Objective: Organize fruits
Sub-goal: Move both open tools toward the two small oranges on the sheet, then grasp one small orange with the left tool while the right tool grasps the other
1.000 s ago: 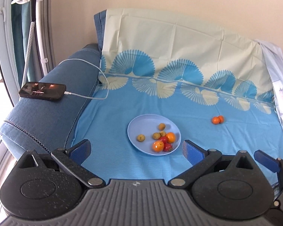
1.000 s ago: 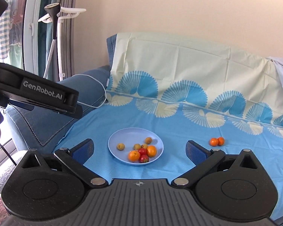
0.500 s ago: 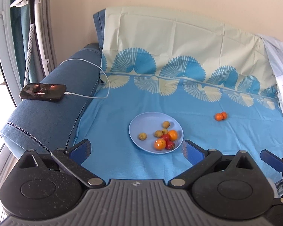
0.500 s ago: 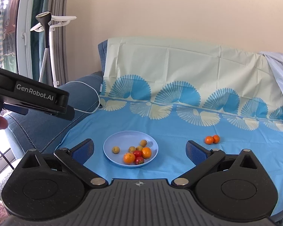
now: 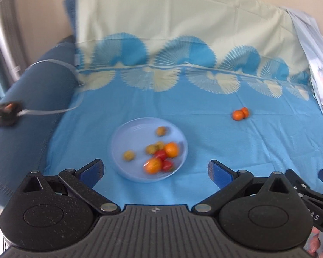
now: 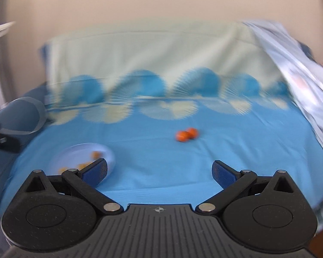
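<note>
A light blue plate [image 5: 127, 137] lies on the blue sheet and holds several small fruits: orange ones [image 5: 171, 149], red ones [image 5: 160, 154] and yellow-green ones [image 5: 128, 155]. Two small orange fruits [image 5: 240, 114] lie together on the sheet, to the right of and beyond the plate; they also show in the right wrist view [image 6: 186, 134]. My left gripper [image 5: 156, 171] is open and empty just in front of the plate. My right gripper [image 6: 159, 169] is open and empty, with the plate [image 6: 75, 152] at its left finger. Both views are blurred.
The sheet [image 5: 204, 142] covers a blue sofa with its backrest behind. A phone [image 5: 2, 114] on a white cable lies on the left armrest. A pale cloth [image 5: 318, 81] hangs at the right edge. The other gripper [image 5: 312, 193] shows at the lower right.
Both grippers have swung to the right. In the right wrist view the plate slid to the lower left and the two orange fruits came near the middle. Both stay open.
</note>
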A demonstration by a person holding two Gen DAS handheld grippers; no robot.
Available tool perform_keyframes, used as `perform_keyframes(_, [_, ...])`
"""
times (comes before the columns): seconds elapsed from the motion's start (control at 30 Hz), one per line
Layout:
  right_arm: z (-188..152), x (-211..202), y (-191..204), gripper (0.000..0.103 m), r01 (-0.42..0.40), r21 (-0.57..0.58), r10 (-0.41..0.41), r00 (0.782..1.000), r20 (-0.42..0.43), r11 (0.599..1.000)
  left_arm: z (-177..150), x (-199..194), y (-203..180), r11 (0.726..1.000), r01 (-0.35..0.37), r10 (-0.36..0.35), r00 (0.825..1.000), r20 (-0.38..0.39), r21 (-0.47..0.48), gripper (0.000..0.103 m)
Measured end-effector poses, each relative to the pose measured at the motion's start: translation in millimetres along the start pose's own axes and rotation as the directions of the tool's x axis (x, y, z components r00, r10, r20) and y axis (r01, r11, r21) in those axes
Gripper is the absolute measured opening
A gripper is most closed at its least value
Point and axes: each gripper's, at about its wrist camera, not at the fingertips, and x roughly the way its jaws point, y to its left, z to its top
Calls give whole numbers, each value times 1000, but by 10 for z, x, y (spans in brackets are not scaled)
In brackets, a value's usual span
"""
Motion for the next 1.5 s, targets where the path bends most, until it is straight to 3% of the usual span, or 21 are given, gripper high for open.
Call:
perform_keyframes(0.17, [14, 675, -473, 102, 123, 14, -123, 992, -32, 992, 418, 788, -677, 987, 142, -143, 990, 16, 73, 103])
perform_keyframes(0.33, [65, 1717, -873, 102, 283, -14, -283, 957, -64, 959, 783, 1840, -1489, 972, 173, -166, 985, -56, 158, 103])
perform_keyframes(0.47, [112, 2433, -1193, 102, 368, 85, -359, 928, -99, 926, 941, 2617, -1973, 957, 193, -168, 977, -132, 215, 103])
perform_keyframes(0.53, [122, 2721, -1301, 102, 333, 112, -320, 940, -117, 936, 983, 2928, -2132, 949, 195, -160, 975, -151, 249, 103])
perform_keyframes(0.63, [103, 3059, -1333, 102, 295, 65, -285, 950, -124, 953, 1032, 3339, -2306, 938, 192, -148, 974, -170, 288, 103])
perform_keyframes(0.8, [141, 3396, -1349, 102, 259, 61, -243, 951, -194, 964, 1109, 3874, -2356, 946, 193, -133, 963, -234, 259, 97])
perform_keyframes(0.97, [199, 3647, -1075, 102, 120, -67, -130, 979, -159, 990, 1210, 3909, -2094, 931, 204, -146, 968, -203, 304, 99])
perform_keyframes(1.1, [255, 3808, -813, 102, 24, -176, -48, 990, -133, 984, 1335, 3934, -1908, 939, 200, -143, 967, -211, 281, 100])
perform_keyframes(1.2, [272, 3895, -686, 102, -22, -212, -4, 992, -123, 977, 1315, 3925, -1896, 927, 217, -153, 963, -220, 307, 100])
perform_keyframes(1.27, [304, 3944, -655, 102, -43, -212, 16, 992, -126, 976, 1268, 3918, -1916, 922, 225, -157, 961, -227, 316, 96])
perform_keyframes(1.3, [309, 3952, -656, 102, -51, -205, 25, 991, -128, 977, 1253, 3912, -1928, 920, 231, -163, 960, -228, 317, 88])
perform_keyframes(1.33, [312, 3957, -669, 100, -65, -196, 39, 990, -132, 979, 1239, 3887, -1948, 919, 224, -161, 964, -211, 324, 77])
perform_keyframes(1.37, [320, 3949, -688, 84, -86, -186, 63, 990, -126, 979, 1242, 3857, -1968, 917, 226, -169, 967, -193, 327, 69])
perform_keyframes(1.4, [332, 3933, -690, 73, -98, -195, 76, 990, -118, 976, 1263, 3837, -1982, 915, 243, -188, 963, -192, 321, 50])
perform_keyframes(1.43, [343, 3920, -671, 45, -105, -219, 83, 991, -109, 970, 1286, 3824, -1997, 916, 255, -201, 960, -197, 310, 41])
perform_keyframes(1.47, [347, 3906, -661, 37, -104, -235, 81, 991, -107, 966, 1303, 3812, -2015, 919, 255, -202, 960, -196, 300, 41])
perform_keyframes(1.5, [349, 3901, -664, 37, -97, -235, 75, 992, -102, 967, 1310, 3791, -2023, 920, 260, -210, 959, -191, 294, 41])
